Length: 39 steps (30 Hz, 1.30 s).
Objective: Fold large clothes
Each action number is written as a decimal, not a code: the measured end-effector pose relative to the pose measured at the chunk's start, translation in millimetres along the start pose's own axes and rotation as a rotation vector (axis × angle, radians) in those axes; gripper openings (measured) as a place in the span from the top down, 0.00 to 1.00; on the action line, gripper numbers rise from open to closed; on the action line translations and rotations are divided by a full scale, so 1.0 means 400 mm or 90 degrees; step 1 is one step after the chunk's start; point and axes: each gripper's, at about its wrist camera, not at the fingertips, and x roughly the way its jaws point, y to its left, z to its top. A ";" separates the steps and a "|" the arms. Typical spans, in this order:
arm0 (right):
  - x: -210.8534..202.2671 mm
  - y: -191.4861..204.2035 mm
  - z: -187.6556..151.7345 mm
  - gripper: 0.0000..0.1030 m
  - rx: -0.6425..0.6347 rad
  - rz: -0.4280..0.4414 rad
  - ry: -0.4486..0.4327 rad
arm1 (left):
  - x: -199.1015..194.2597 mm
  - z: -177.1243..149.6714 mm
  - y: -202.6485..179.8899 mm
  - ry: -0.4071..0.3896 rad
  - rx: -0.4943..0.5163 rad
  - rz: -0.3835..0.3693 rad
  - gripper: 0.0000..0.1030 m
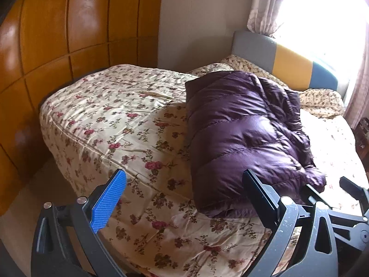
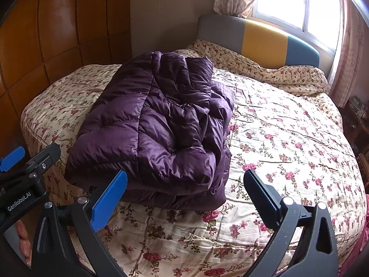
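Note:
A purple quilted down jacket (image 1: 242, 133) lies folded into a thick bundle on the floral bedspread (image 1: 110, 115). It also shows in the right wrist view (image 2: 161, 124). My left gripper (image 1: 184, 184) is open and empty, held just in front of the bundle's near edge, its right finger close to the jacket. My right gripper (image 2: 184, 184) is open and empty, hovering in front of the bundle's near right corner. The left gripper also shows at the left edge of the right wrist view (image 2: 30, 161).
The bed has a grey, yellow and blue headboard (image 2: 260, 39) under a bright window (image 2: 297, 2) with curtains. Orange wooden wardrobe panels (image 1: 57, 34) stand along the left. Floral pillows (image 2: 265, 71) lie at the head. Dark furniture (image 2: 357, 120) stands at the right.

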 end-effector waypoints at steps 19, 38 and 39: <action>0.006 -0.012 -0.007 0.02 0.007 -0.004 0.005 | 0.000 -0.006 -0.002 0.001 0.005 0.012 0.03; 0.014 -0.019 -0.010 0.02 0.020 -0.005 0.012 | -0.016 -0.006 -0.024 -0.014 0.023 0.024 0.03; 0.014 -0.021 -0.010 0.02 0.020 -0.005 0.012 | -0.017 -0.005 -0.024 -0.015 0.024 0.023 0.03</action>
